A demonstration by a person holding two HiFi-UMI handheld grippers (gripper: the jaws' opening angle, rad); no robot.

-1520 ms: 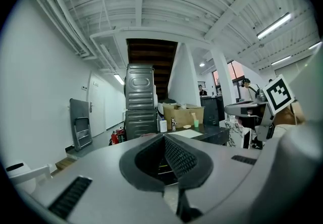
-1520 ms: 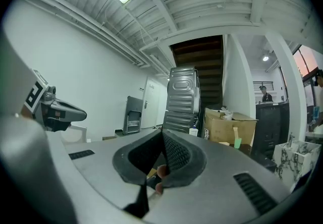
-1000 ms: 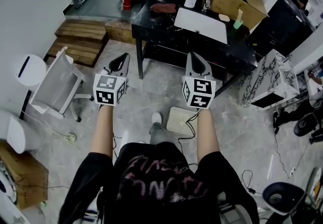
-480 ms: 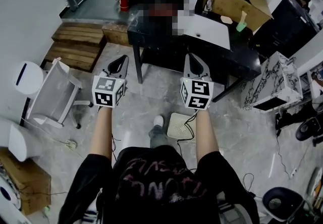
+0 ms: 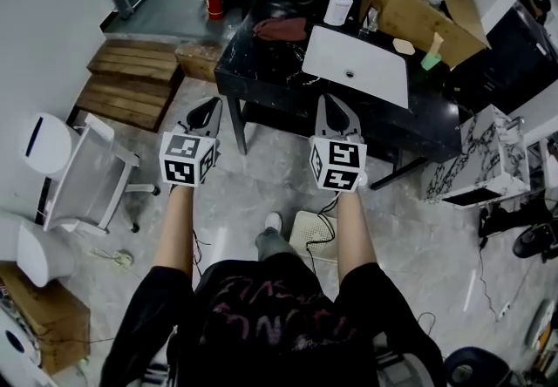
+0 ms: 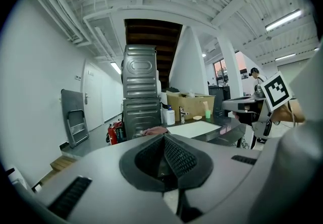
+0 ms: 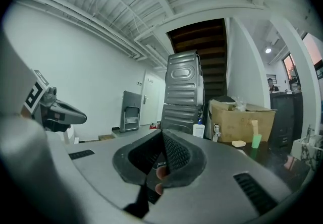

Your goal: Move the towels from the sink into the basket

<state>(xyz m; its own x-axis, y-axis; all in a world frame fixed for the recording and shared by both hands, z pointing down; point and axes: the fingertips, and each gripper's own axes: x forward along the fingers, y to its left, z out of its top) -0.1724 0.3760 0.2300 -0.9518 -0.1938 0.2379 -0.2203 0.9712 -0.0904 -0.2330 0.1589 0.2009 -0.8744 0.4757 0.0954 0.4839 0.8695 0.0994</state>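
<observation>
Head view: towel (image 5: 281,29) well beyond jaws

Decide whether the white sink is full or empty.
Empty: the sink is bare white round its drain; a dark red cloth lies beside it on the table.

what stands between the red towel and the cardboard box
A white bottle with a blue cap and a chrome tap stand between the towel and the cardboard box, clearest in the head view.
</observation>
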